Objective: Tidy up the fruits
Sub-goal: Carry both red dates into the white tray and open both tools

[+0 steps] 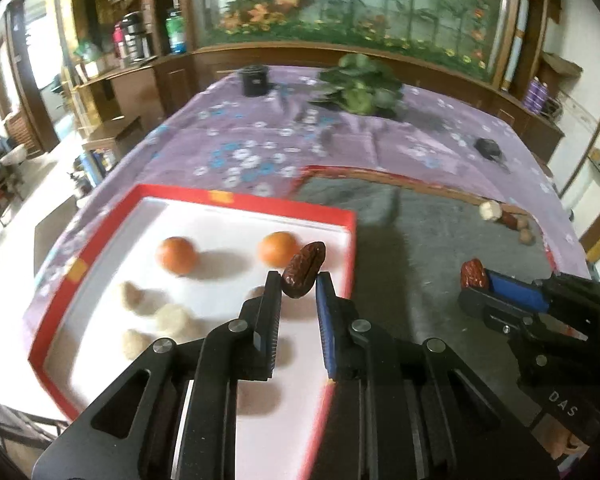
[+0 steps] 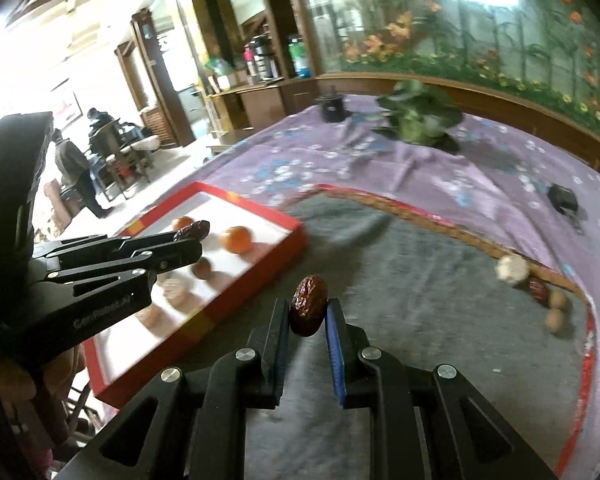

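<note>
Right wrist view reads "GenRobot.AI" on the left gripper (image 2: pixel 188 236), both grippers pinching red dates (image 2: pixel 308 311).

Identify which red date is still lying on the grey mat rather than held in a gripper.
The red date at the mat's far right edge, beside the white ball and two walnuts; the other two are clamped between gripper fingers.

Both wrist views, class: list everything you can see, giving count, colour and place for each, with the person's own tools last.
tray: one, red rim, white floor, left.
oranges: two, orange, in tray.
pale round fruits: several, beige, in tray.
mat: one, grey, right of tray.
leftover fruits: small cluster, white, red, tan, mat's far right edge.
cloth: one, purple floral, underneath.
left gripper: shut on dark red date.
right gripper: shut on second date.
</note>
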{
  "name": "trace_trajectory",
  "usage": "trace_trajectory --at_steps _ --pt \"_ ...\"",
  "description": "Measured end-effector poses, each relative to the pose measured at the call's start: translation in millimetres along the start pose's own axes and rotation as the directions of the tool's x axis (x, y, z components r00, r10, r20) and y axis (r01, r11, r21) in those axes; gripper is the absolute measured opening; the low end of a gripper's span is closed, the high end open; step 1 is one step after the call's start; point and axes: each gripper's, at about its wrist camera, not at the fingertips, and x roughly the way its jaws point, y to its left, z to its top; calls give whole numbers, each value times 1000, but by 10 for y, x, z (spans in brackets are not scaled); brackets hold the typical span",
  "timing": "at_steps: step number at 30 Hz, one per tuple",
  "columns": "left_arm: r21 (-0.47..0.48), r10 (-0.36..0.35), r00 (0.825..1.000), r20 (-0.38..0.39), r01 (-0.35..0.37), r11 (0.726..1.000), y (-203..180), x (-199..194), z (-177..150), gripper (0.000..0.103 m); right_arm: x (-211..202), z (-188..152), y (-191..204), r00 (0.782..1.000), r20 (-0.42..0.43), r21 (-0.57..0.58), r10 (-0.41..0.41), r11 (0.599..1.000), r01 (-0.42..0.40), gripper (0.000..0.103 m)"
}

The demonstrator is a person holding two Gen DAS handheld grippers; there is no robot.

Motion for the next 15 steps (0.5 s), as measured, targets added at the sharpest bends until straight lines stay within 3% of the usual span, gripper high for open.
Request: trace_trajectory --at_steps 15 --pt "-182 104 994 -22 -106 977 1071 -94 -278 16 448 168 727 995 -74 -126 68 989 -77 17"
